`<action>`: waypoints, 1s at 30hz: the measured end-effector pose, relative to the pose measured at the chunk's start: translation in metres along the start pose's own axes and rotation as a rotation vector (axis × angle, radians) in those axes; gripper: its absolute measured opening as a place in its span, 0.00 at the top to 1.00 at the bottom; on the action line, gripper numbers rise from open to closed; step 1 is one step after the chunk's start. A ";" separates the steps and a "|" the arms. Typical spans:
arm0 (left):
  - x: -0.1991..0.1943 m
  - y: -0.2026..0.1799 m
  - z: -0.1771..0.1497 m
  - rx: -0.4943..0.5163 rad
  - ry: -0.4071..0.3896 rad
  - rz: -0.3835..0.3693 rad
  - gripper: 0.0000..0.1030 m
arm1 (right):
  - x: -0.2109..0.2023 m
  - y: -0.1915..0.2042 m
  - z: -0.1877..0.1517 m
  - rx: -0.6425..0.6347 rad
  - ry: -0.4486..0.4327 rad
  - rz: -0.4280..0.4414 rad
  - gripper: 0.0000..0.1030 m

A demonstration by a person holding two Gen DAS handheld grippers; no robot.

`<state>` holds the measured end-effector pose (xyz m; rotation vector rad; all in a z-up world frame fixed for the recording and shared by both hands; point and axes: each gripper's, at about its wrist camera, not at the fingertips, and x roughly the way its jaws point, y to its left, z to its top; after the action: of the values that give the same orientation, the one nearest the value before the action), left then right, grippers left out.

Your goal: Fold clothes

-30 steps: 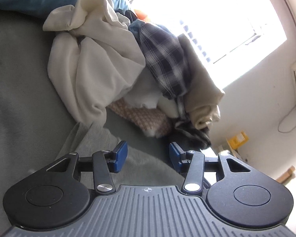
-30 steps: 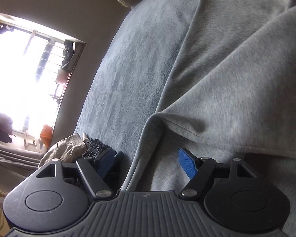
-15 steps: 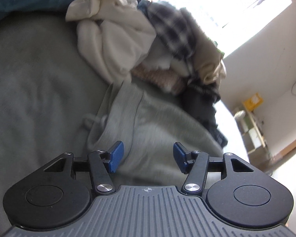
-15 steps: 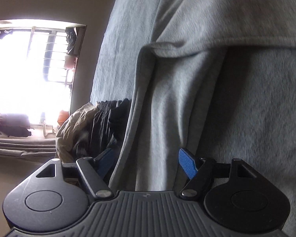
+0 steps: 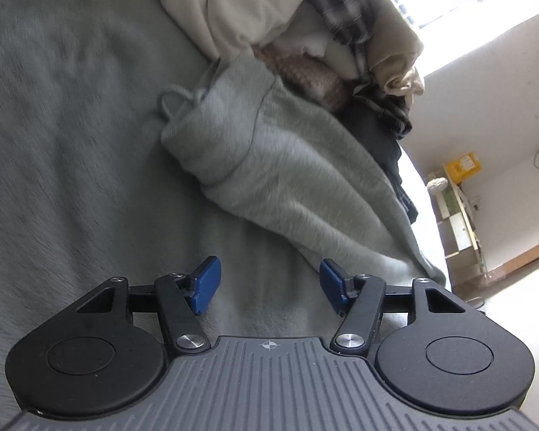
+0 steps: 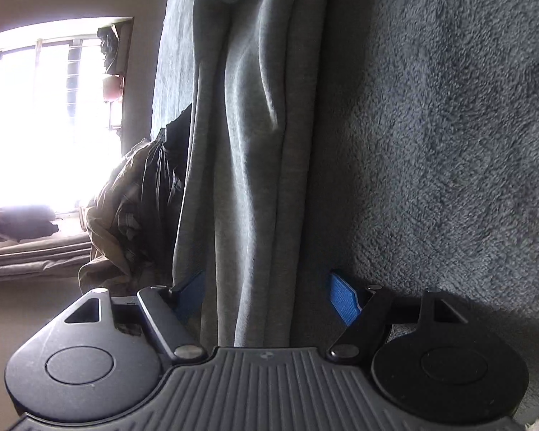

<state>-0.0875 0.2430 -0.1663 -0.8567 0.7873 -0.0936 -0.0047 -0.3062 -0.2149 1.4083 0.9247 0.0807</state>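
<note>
Bottom centre of the left wrist view we see the left gripper (image 5: 267, 283), blue pads spread, nothing between them, over the grey fleece blanket (image 5: 72, 143). Beyond it, mid-frame, lies the light grey sweatpants garment (image 5: 287, 165), drawstring waist toward the upper left. Top of frame: heap of cream, plaid and beige clothes (image 5: 305, 10). In the right wrist view the right gripper (image 6: 267, 300) is spread too, garment folds running between the pads; contact we can't tell.
</note>
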 end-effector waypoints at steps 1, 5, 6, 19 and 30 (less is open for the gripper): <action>0.004 0.002 0.001 -0.019 -0.013 -0.007 0.40 | 0.002 0.000 0.000 0.000 0.002 0.000 0.25; 0.017 0.013 0.007 -0.116 -0.072 -0.047 0.33 | 0.008 0.001 0.000 -0.003 0.009 0.002 0.23; 0.020 0.016 0.010 -0.148 -0.087 -0.062 0.31 | 0.010 0.001 0.001 -0.003 0.011 0.004 0.23; 0.042 0.021 0.028 -0.213 -0.209 -0.091 0.30 | 0.024 0.004 -0.002 -0.024 0.032 0.082 0.19; 0.041 0.013 0.021 -0.179 -0.290 -0.103 0.27 | 0.055 0.023 -0.004 -0.073 0.056 0.073 0.18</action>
<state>-0.0473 0.2495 -0.1916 -1.0537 0.4842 0.0111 0.0398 -0.2671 -0.2221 1.3774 0.9078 0.2085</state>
